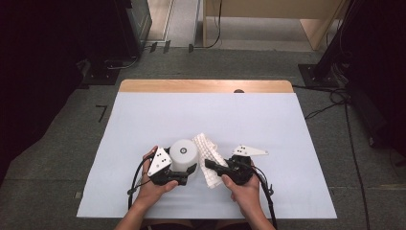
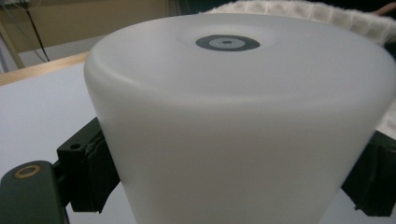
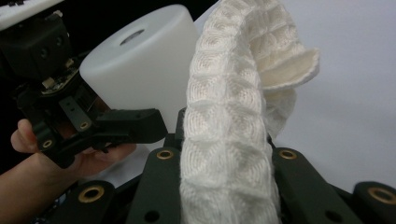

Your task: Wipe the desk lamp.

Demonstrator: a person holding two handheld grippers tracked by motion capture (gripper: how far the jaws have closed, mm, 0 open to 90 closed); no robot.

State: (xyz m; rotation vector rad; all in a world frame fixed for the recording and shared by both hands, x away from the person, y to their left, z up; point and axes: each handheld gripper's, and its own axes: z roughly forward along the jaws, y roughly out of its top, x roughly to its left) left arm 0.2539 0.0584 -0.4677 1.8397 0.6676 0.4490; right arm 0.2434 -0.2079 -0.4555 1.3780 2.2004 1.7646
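A: Right up close in the left gripper view, the white cylinder (image 2: 238, 121) sits huge between the two black jaws, one pad pressed on each flank. That's a firm clamp around its lower body.

B: And it's standing upright, long axis vertical, flat top facing up with that dark ring mark at its centre. From the high view the cylinder (image 1: 184, 154) stands on the white table sheet (image 1: 143, 124), near the front edge and a little left of the middle.

A: The left gripper (image 1: 184, 173) comes at it from the person's side, jaws spread as wide as the cylinder's body, the left hand (image 1: 152, 188) wrapped round the handle.

B: Over to the right gripper view: the white knitted cloth (image 3: 229, 140) runs straight up between the jaws, pinched tight. It's bunched into a long band, rising from the jaws and curling over at the far end.

A: In the high view that cloth (image 1: 209, 158) lies as a strip just right of the cylinder, long axis running from the near side away towards the far-left, its far end just beside the cylinder.

B: The right gripper (image 1: 210, 165) bites it at the near stretch, jaws nearly pressed together on the fabric, right hand (image 1: 242, 188) behind.

A: Whether cloth and cylinder actually touch, I can't tell.
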